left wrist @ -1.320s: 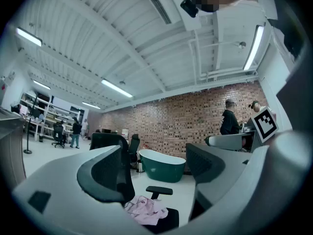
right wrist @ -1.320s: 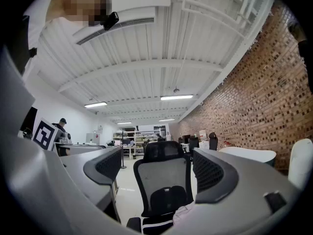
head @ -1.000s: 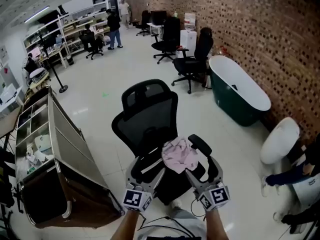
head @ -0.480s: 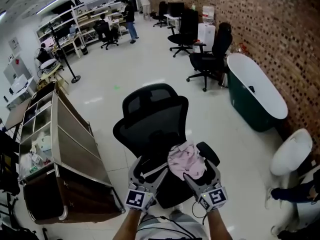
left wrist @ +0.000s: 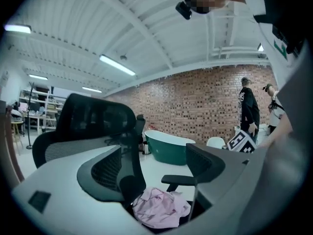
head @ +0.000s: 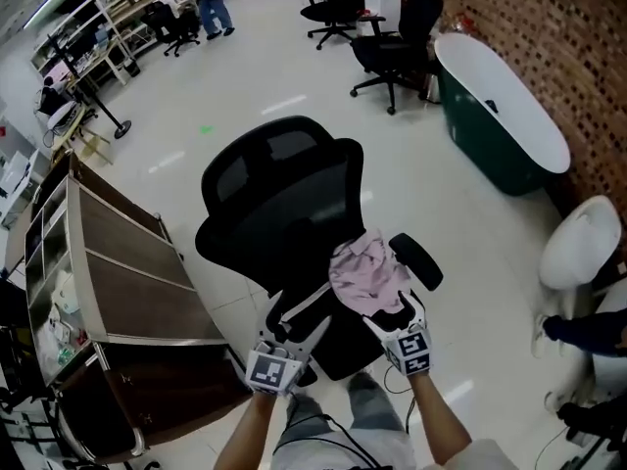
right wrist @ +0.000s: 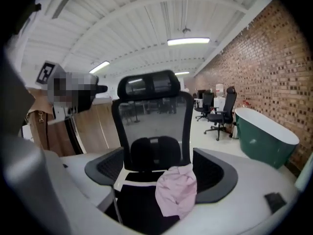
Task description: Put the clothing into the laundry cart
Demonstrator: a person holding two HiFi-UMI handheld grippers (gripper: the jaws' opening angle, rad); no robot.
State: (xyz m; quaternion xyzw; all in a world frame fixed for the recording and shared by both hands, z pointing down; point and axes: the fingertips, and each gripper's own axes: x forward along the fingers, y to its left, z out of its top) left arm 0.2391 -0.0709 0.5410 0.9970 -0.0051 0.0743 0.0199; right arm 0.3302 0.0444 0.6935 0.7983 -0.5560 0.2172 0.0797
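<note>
A crumpled pink garment [head: 367, 274] sits bunched over the seat of a black mesh office chair [head: 284, 199], beside its right armrest [head: 416, 260]. My right gripper [head: 389, 308] reaches under it from the front with its jaws wide apart. In the right gripper view the garment [right wrist: 176, 190] hangs against the inner side of the right-hand jaw, and no pad presses on it. My left gripper [head: 297, 323] is open at the seat's front left, and the garment [left wrist: 160, 208] lies low between its jaws, farther off. The laundry cart [head: 132, 399], a dark brown bag on a chrome frame, stands at the lower left.
A wood-panelled shelf unit [head: 108, 262] stands left of the chair, above the cart. A green and white bathtub [head: 500, 116] and a white toilet [head: 578, 248] line the brick wall at the right. More black chairs [head: 392, 37] stand beyond. A person's legs [head: 588, 331] show at the right edge.
The head view has tipped down and closer to the chair. Both grippers stay at the seat front, and the pink garment stays against the right gripper.
</note>
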